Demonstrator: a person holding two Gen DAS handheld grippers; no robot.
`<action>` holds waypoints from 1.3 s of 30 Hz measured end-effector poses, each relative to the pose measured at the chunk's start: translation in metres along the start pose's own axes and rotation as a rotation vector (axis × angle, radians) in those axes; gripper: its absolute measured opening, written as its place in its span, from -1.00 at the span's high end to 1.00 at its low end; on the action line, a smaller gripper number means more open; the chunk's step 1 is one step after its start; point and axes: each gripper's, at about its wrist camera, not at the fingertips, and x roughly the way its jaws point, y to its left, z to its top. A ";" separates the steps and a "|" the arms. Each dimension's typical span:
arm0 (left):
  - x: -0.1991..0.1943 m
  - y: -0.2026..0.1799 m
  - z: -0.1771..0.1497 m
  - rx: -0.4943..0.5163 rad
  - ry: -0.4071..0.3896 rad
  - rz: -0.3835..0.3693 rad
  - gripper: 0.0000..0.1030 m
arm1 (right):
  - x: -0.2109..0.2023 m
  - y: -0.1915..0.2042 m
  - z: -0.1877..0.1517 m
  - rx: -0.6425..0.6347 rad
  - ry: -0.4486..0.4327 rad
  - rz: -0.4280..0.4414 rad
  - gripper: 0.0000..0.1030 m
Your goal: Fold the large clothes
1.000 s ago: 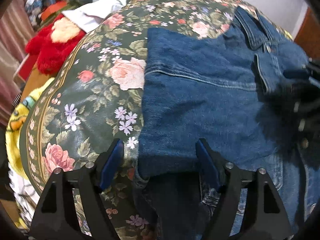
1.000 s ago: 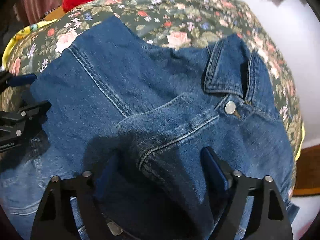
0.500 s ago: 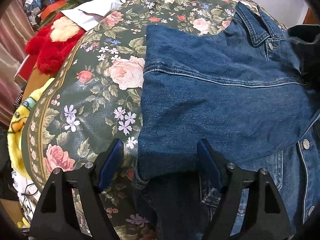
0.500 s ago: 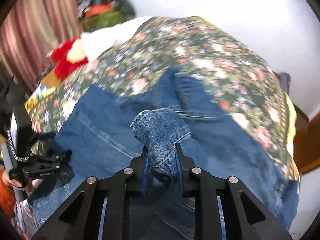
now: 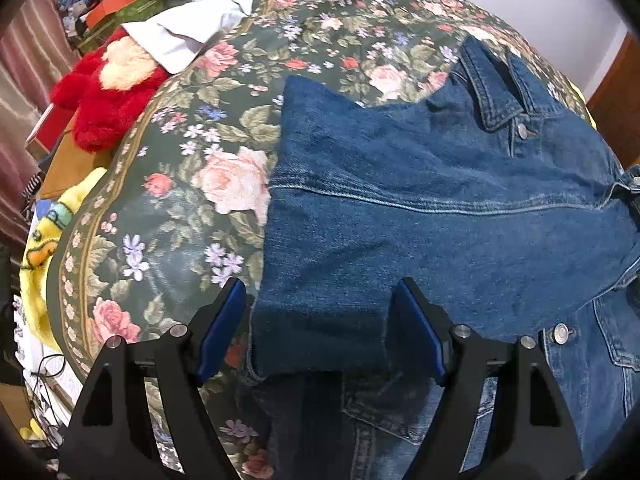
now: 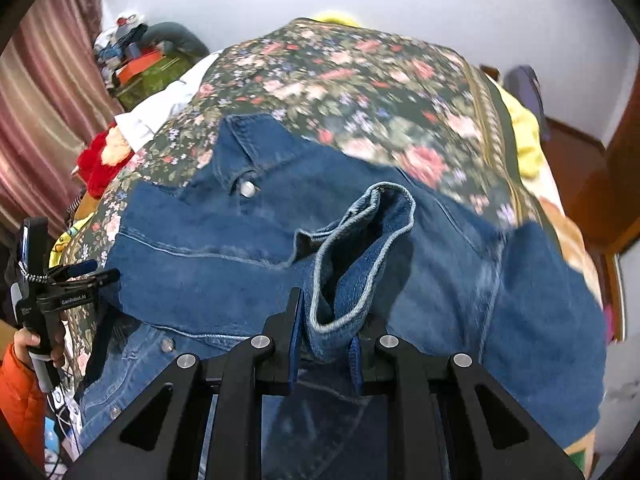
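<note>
A blue denim jacket lies spread on a bed covered by a dark green floral bedspread. From the left wrist view, the left claw stands wide, its blue-padded fingers on either side of a folded-over panel of the jacket without pinching it; the collar and metal buttons show toward the far right. Only the right wrist view shows the right claw, narrowed onto a cuff of the jacket's sleeve, the thick stitched hem bunched and standing up between the pads. That view also shows the left claw from the side, at the jacket's left edge. A red plush toy and a white cloth lie by the bedspread's far left edge. The denim looks coarse, with pale seams.
</note>
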 end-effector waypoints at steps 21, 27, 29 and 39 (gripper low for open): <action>0.043 -0.016 -0.017 0.108 0.062 0.072 -0.72 | -0.011 -0.048 -0.024 0.031 0.093 -0.100 -0.24; 0.021 -0.035 -0.016 0.221 0.017 0.177 -0.71 | -0.040 -0.072 -0.023 0.055 0.042 -0.167 -0.24; 0.004 -0.047 -0.011 0.254 -0.029 0.186 -0.71 | -0.050 -0.084 -0.023 0.080 0.024 -0.173 -0.24; -0.085 -0.126 0.041 0.319 -0.270 0.025 -0.71 | -0.112 -0.163 -0.031 0.265 -0.092 -0.245 -0.39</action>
